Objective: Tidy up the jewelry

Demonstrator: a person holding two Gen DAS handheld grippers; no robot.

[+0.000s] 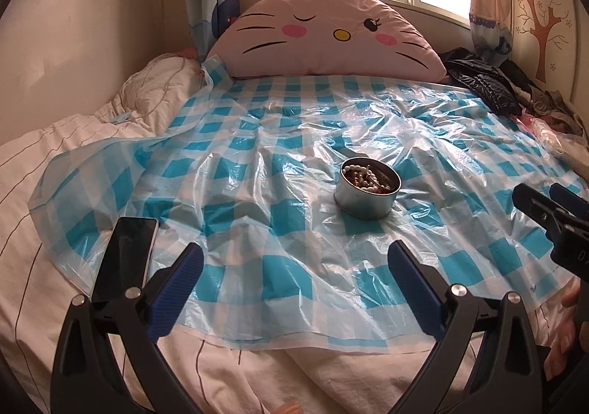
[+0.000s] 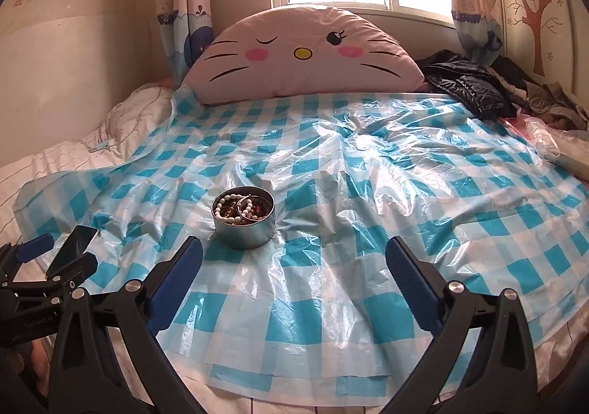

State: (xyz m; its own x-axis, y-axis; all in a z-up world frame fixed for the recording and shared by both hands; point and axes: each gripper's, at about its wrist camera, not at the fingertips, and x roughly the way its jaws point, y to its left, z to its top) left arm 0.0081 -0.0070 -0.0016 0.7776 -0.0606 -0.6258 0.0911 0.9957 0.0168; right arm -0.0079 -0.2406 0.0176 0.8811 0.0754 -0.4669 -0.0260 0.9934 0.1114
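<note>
A round metal tin (image 1: 367, 195) (image 2: 243, 222) stands on the blue-and-white checked plastic sheet (image 1: 257, 171) (image 2: 368, 193) spread over the bed. Inside it lie white bead strings, dark red beads and a thin ring. My left gripper (image 1: 294, 274) is open over the sheet's near edge, short of the tin, nothing between its blue pads. My right gripper (image 2: 294, 266) is open too and empty, with the tin just beyond its left finger. In the left wrist view the right gripper (image 1: 548, 207) shows at the right edge; in the right wrist view the left gripper (image 2: 55, 259) shows at the lower left.
A black phone (image 1: 127, 259) (image 2: 73, 248) lies at the sheet's near left edge. A pink cat-face cushion (image 1: 324, 34) (image 2: 302, 53) leans under the window. Dark clothes (image 1: 489, 82) (image 2: 475, 82) are piled at the back right, a white quilt (image 1: 147, 93) at the back left.
</note>
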